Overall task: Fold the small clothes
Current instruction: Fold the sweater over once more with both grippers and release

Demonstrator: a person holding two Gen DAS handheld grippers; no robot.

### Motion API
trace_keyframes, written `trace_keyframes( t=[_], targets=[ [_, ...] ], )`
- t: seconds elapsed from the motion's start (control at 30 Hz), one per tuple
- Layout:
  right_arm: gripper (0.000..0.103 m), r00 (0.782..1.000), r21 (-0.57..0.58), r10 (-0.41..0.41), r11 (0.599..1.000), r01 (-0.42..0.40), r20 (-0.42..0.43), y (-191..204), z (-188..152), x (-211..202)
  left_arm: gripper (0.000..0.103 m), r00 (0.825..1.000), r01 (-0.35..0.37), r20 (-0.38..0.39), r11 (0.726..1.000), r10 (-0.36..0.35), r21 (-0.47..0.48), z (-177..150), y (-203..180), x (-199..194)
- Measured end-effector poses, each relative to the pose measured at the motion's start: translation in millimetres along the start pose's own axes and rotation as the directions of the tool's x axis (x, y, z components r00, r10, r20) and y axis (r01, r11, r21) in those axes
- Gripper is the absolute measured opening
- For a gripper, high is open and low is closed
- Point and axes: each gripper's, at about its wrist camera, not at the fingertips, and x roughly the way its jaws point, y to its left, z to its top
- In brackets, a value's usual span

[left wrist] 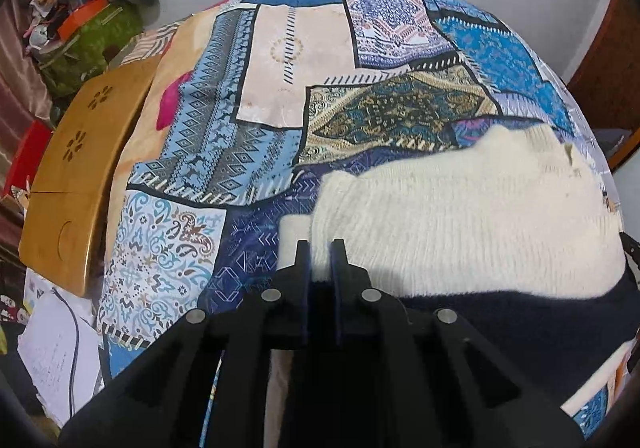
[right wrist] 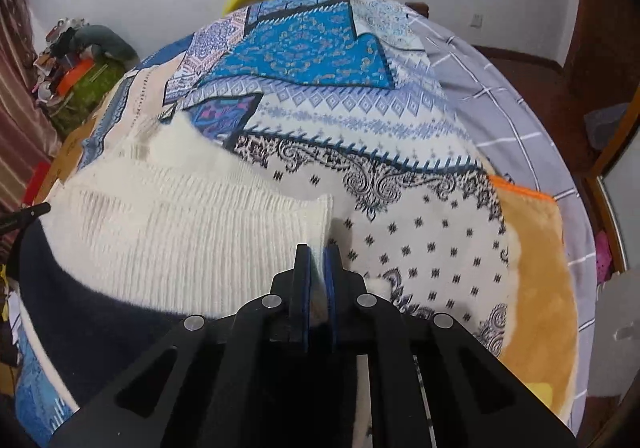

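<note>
I have the left gripper (left wrist: pixel 320 248) pinching the near left corner of the cream knitted garment (left wrist: pixel 460 224), and the right gripper (right wrist: pixel 318 254) clamped on its near right corner. The garment lies across the near edge of the patchwork bedspread (left wrist: pixel 248 136), over a dark navy cloth (left wrist: pixel 520 328).

You get soft, even room light with no glare; fisheye bending curves the patterned patchwork bedspread (left wrist: pixel 256 152), black vignette fills the corners, and faint blur softens the edges.
</note>
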Motion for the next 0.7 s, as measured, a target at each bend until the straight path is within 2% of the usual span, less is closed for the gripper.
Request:
trace_keyframes(
  t=[0.07, 0.13, 0.2, 0.3, 0.4, 0.6, 0.7],
  targets=[
    [0.01, 1.0, -0.002, -0.001, 1.0, 0.001, 0.002, 1, -1, -5, 0.016, 1.0, -0.001, 0.002, 1.0, 0.001, -0.003, -3, 1, -5],
    [0.022, 1.0, -0.006, -0.003, 1.0, 0.003, 0.002, 3, 0, -11, 0.028, 1.0, -0.005, -0.007, 1.0, 0.005, 0.002, -7, 2, -9],
    [0.031, 1.0, -0.015, 0.006, 1.0, -0.006, 0.01, 7, 2, -18, 0.046, 1.0, -0.031, 0.0, 0.999, 0.031, 0.012, -12, 2, -15],
    [0.035, 0.999, -0.048, 0.049, 0.998, -0.048, 0.024, 22, 8, -29, 0.056, 0.999, -0.043, 0.014, 0.999, 0.043, 0.028, -20, 3, -25],
    [0.043, 0.994, -0.077, 0.11, 0.991, -0.107, 0.028, 43, 16, -36, 0.061, 1.0, -0.025, 0.009, 1.0, 0.025, 0.016, -27, 7, -32],
    [0.044, 0.972, -0.142, 0.235, 0.962, -0.235, -0.014, 98, 33, -23, 0.065, 1.0, -0.006, 0.003, 1.0, 0.006, 0.021, -42, 10, -37],
    [0.044, 0.969, -0.167, 0.241, 0.955, -0.245, -0.044, 118, 38, -6, 0.068, 1.0, 0.015, -0.002, 1.0, -0.015, 0.001, -48, 15, -39]
  ],
)
